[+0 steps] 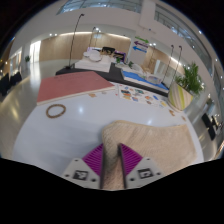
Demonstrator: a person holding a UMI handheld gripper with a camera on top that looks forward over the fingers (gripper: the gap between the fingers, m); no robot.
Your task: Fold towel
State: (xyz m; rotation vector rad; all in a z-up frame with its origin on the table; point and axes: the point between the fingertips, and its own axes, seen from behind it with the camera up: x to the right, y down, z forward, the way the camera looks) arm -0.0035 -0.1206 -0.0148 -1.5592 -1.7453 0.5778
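A beige towel (150, 140) lies on the white round table (60, 135), spreading ahead and to the right of my fingers. A bunched strip of it runs down between the two purple pads (94, 160). My gripper (112, 165) is shut on this towel edge, both pads pressing against the cloth. The towel's lower part is hidden behind the fingers.
A dark ring (56, 110) rests on the table to the left, near a pink mat (75, 86). Small cards (128, 95) lie along the far rim. Beyond stand tables with clutter (110, 62) and a green plant (190, 78).
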